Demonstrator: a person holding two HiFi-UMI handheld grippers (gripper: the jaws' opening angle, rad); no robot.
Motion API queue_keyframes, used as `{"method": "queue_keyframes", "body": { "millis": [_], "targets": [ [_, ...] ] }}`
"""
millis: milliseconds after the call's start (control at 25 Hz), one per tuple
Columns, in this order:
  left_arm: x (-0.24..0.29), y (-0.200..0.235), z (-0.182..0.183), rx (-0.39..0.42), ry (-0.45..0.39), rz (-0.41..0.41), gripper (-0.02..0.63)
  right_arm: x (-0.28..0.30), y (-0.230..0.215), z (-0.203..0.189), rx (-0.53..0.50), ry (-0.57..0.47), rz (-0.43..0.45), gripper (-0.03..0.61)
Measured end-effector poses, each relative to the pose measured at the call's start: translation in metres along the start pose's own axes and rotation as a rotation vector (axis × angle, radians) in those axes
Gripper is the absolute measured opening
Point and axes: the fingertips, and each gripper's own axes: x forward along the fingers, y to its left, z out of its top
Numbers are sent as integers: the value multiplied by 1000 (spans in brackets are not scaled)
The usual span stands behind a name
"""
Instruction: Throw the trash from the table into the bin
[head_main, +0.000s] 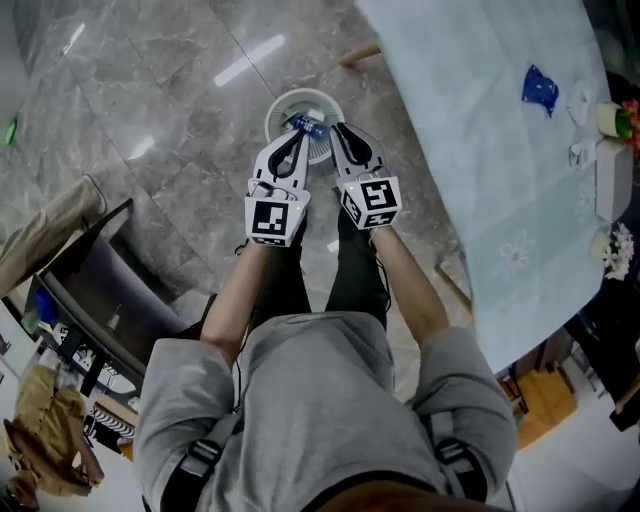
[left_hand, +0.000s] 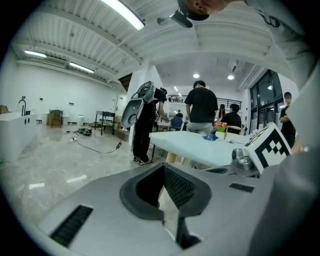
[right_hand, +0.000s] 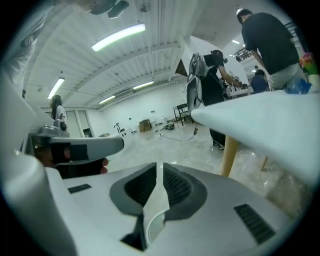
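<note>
Head view, looking straight down: a round white bin (head_main: 283, 103) on the glossy grey marble floor (head_main: 170, 90), with both grippers held side by side right above it. Sitting inside the rim, just off the tips, a small scrap of trash (head_main: 306, 125), blue and white and kinda crumpled, too small to say much more. As for the left gripper (head_main: 297, 142), pinched fully together with nothing in it. Same story in the left gripper view, with ribbed black pads (left_hand: 179, 186) meeting at the tip and only floor and table behind. Then the right gripper (head_main: 340, 135), nearly closed as well. In the right gripper view there's just a thin slit between its pads (right_hand: 176, 186), and nothing caught in there. Over on the right of the head view, the table (head_main: 480, 150) under a pale cloth, carrying another blue crumpled bit (head_main: 540, 88) near the far end. Well apart from the bin, that one, close to some flowers (head_main: 622, 118) and a white box (head_main: 612, 178). Also visible on the tabletop from the left gripper view (left_hand: 210, 136).
</note>
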Motion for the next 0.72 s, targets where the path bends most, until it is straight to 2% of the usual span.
{"method": "queue_keyframes", "body": {
  "millis": [320, 560, 720],
  "targets": [
    [-24, -41, 111, 18, -78, -15, 6, -78, 27, 121, -44, -159, -8, 14],
    [-47, -66, 188, 43, -147, -15, 6, -131, 48, 195, -69, -273, -8, 6],
    [-59, -78, 224, 73, -191, -24, 6, -156, 58, 231, -111, -337, 2, 6]
  ]
}}
